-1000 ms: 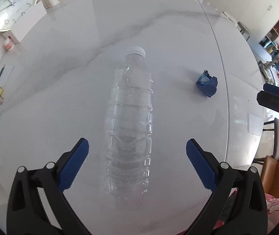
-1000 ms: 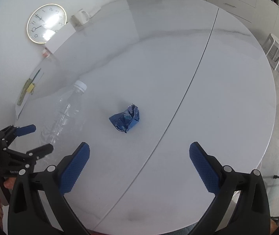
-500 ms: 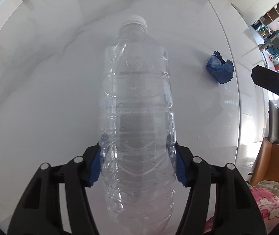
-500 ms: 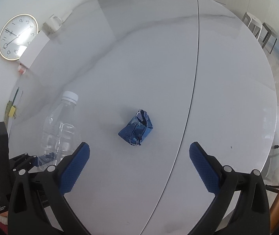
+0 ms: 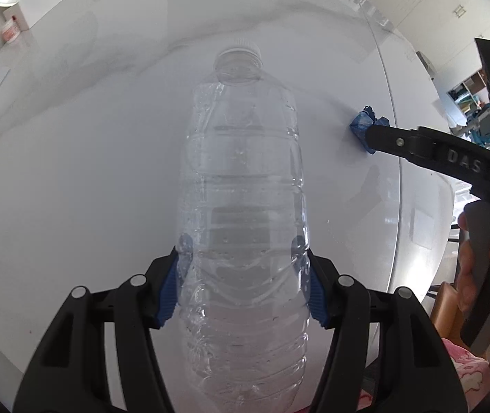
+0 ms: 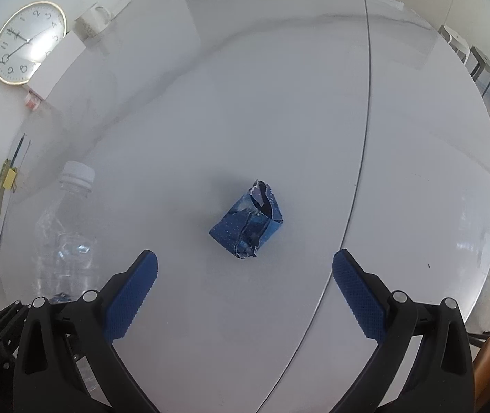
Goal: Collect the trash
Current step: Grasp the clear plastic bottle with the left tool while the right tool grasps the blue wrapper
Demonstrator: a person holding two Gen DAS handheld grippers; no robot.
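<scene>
A clear plastic bottle (image 5: 243, 186) with a white cap sits between the blue pads of my left gripper (image 5: 243, 275), which is shut on its lower body. The bottle also shows in the right wrist view (image 6: 67, 227). A crumpled blue wrapper (image 6: 248, 227) lies on the white marble table (image 6: 279, 103), just ahead of my right gripper (image 6: 245, 289), which is open and empty with the wrapper centred beyond its fingertips. In the left wrist view the wrapper (image 5: 363, 124) is partly hidden behind the right gripper's finger.
A round wall clock (image 6: 28, 43), a white box (image 6: 57, 63) and a mug (image 6: 93, 20) stand at the table's far left. Papers with a yellow note (image 6: 9, 179) lie at the left edge. A seam (image 6: 365, 137) crosses the table. Chairs stand beyond the right edge.
My left gripper closed on the bottle and holds it. My right gripper moved closer to the blue wrapper, still open.
</scene>
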